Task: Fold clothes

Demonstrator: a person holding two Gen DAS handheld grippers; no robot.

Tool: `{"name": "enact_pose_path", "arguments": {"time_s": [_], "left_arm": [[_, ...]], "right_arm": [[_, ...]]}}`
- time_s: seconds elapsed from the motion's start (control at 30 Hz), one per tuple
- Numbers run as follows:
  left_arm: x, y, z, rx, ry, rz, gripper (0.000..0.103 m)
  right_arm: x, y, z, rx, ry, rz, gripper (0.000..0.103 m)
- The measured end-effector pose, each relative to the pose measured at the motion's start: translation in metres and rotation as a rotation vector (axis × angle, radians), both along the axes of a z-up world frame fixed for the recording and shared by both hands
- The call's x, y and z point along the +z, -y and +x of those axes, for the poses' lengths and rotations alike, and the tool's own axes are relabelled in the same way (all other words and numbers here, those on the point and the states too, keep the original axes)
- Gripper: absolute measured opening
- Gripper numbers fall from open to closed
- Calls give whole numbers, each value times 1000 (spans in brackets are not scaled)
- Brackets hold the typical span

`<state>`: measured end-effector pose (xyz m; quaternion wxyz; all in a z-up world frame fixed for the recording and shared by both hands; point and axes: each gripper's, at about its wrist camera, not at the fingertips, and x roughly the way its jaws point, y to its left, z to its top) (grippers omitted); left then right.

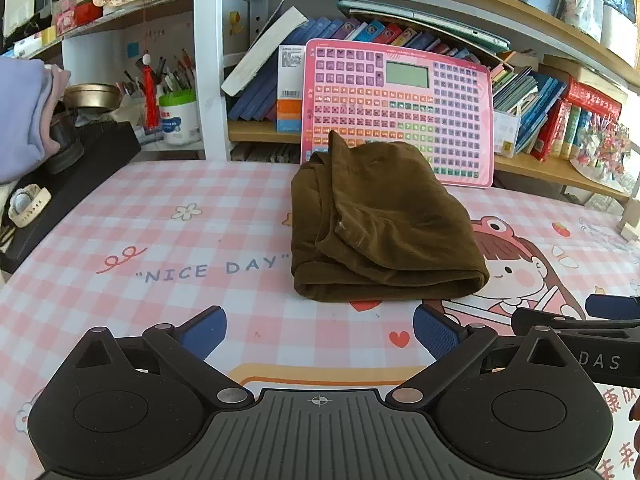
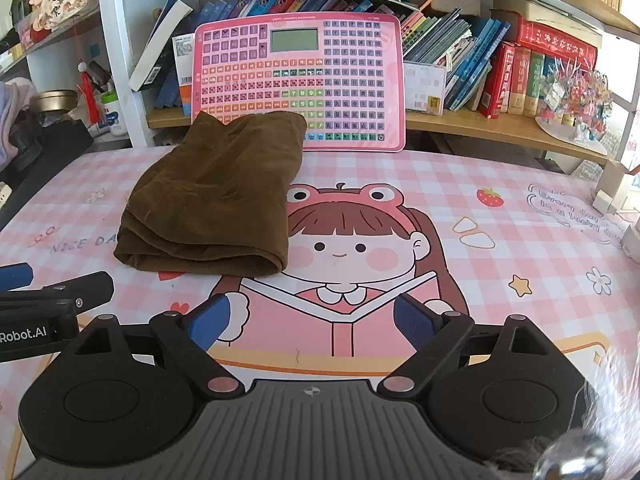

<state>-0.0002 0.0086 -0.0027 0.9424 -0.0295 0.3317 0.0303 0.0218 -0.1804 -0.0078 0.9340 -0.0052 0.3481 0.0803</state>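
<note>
A brown garment lies folded into a thick bundle on the pink checked desk mat, its far end against a pink keyboard toy. In the right wrist view the same brown garment sits left of centre on the desk mat. My left gripper hovers just short of the bundle's near edge, open, with nothing between its blue pads. My right gripper stands open over the cartoon girl print, to the right of the garment and apart from it. Each gripper shows at the edge of the other's view.
A pink keyboard toy leans on the bookshelf behind the mat. Folded lilac and pink clothes are stacked at the far left, above a black box and a watch. A pen cup stands nearby.
</note>
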Motion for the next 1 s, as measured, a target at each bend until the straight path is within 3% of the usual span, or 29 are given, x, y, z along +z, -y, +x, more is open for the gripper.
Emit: {"name": "enact_pose_path", "arguments": {"time_s": [1.0], "left_arm": [[-7, 0, 5, -9, -27, 15, 101]], "right_arm": [[-8, -4, 4, 4, -26, -7, 89]]}}
